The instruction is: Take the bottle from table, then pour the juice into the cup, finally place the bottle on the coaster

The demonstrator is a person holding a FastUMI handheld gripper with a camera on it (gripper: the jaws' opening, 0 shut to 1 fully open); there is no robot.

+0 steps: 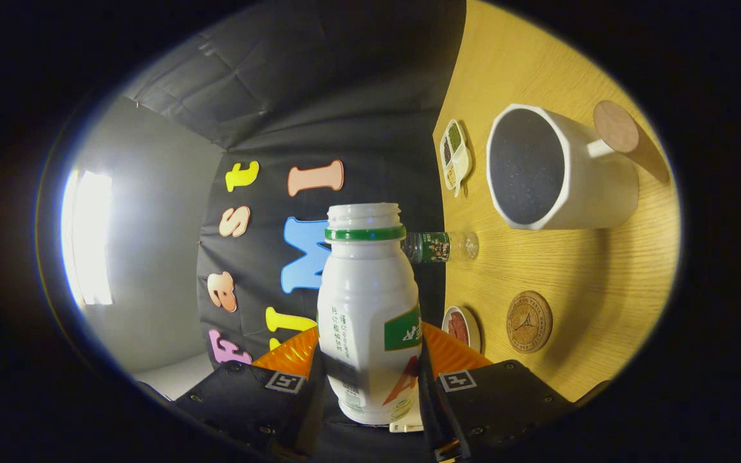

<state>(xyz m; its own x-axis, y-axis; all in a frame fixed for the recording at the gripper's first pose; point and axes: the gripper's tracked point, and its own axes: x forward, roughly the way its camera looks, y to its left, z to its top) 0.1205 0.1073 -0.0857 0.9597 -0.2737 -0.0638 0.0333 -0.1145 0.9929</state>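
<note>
Presently we hold the gripper (pixel 370 379) with both fingers pressed on the white juice bottle (pixel 368 302), uncapped, green ring at its neck. Beyond it on the wooden table (pixel 602 270) we note the white cup (pixel 557 170), a round cork coaster (pixel 529 321), a clear plastic bottle (pixel 442 247), a divided condiment dish (pixel 455 156) and a small bowl (pixel 460 326).

The gripper (pixel 370 370) is built of matte black housing blocks, one set to each side of the bottle (pixel 368 315), fastened with small dark screws. A square black-and-white marker tag is fixed on each block. The fingers (pixel 449 350) beside the bottle are made of ribbed orange material.
</note>
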